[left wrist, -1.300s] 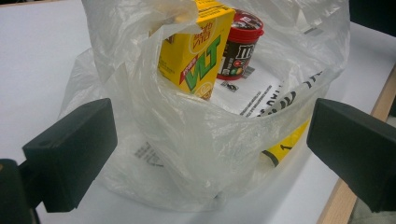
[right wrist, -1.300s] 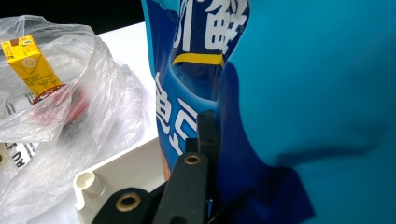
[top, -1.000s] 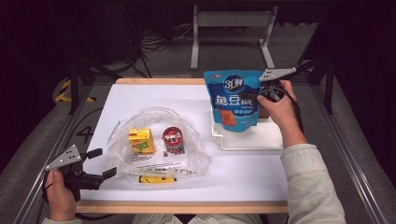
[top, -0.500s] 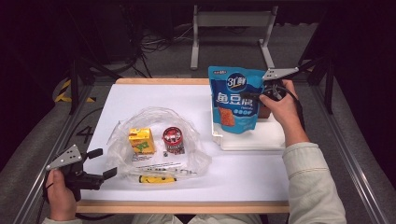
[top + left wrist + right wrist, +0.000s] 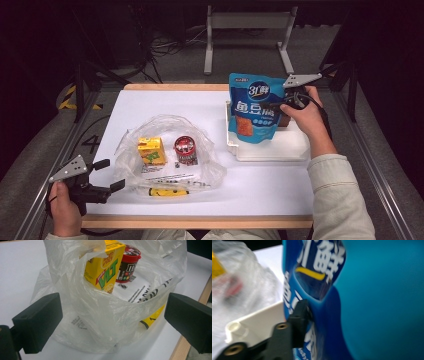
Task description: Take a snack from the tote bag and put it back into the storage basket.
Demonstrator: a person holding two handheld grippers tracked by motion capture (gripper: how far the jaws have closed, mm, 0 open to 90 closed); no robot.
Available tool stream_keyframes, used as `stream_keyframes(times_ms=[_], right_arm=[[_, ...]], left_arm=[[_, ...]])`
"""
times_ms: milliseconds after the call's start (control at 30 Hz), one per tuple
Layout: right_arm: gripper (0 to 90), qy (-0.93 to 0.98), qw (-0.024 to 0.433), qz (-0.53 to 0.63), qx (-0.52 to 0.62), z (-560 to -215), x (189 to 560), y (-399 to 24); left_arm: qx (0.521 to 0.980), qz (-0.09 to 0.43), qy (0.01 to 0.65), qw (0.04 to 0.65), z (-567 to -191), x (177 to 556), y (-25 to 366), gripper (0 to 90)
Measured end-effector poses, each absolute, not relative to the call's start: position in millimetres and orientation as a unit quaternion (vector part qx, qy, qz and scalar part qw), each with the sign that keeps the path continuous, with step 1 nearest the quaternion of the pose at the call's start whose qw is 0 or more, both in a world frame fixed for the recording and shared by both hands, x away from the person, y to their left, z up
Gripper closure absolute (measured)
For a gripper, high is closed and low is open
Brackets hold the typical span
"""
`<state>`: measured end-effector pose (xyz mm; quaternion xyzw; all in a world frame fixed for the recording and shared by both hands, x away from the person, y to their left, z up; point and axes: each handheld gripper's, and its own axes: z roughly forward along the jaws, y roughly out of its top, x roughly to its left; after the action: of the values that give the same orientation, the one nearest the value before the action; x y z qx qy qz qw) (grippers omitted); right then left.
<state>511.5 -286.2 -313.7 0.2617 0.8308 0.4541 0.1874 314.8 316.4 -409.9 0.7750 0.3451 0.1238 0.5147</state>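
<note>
Blue snack pouch stood in white tray, right jaws freshly parted beside it.

The desk carried, in order of size: a crumpled clear plastic bag at centre-left, a white tray at right, and a blue snack pouch standing in that tray, leaning on its rear wall. The right gripper was at the pouch's right edge; its jaws had just been opening, one pad touching the film, no clamp evident. The pouch judged light, soft, slippery and crushable; best pinched at the stiff top seal. Against the earlier frame, the pouch sat slightly lower and more upright. The left gripper rested at the desk's near-left corner, jaws spread, facing the bag with the yellow carton and red-lidded tub.
</note>
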Motion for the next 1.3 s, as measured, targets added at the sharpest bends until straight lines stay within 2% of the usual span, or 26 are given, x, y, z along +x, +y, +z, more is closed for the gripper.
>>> stream_keyframes(times_ms=[33, 100, 200, 367, 867, 1300], right_arm=[[50.3, 0.831, 0.187, 0.454, 0.262, -313.7, 511.5, -286.2], [39.6, 0.83, 0.202, 0.446, 0.267, -317.0, 511.7, -289.1], [34.6, 0.83, 0.214, 0.439, 0.269, -318.5, 511.7, -291.4], [31.9, 0.831, 0.227, 0.431, 0.268, -318.6, 509.7, -293.9], [21.2, 0.831, 0.219, 0.436, 0.266, -315.1, 490.2, -294.0], [19.0, 0.832, 0.251, 0.415, 0.268, -300.2, 459.7, -310.5]], left_arm=[[0.775, 0.124, 0.345, 0.515, -409.9, 314.8, 316.4, 2.3], [0.775, 0.125, 0.344, 0.515, -409.9, 314.8, 316.3, 2.3], [0.775, 0.125, 0.345, 0.514, -409.9, 315.0, 316.1, 2.3], [0.775, 0.123, 0.346, 0.515, -409.6, 315.1, 315.9, 2.3], [0.777, 0.121, 0.338, 0.518, -408.6, 322.8, 311.1, 2.3], [0.78, 0.119, 0.33, 0.519, -407.7, 328.8, 306.0, 2.3]])
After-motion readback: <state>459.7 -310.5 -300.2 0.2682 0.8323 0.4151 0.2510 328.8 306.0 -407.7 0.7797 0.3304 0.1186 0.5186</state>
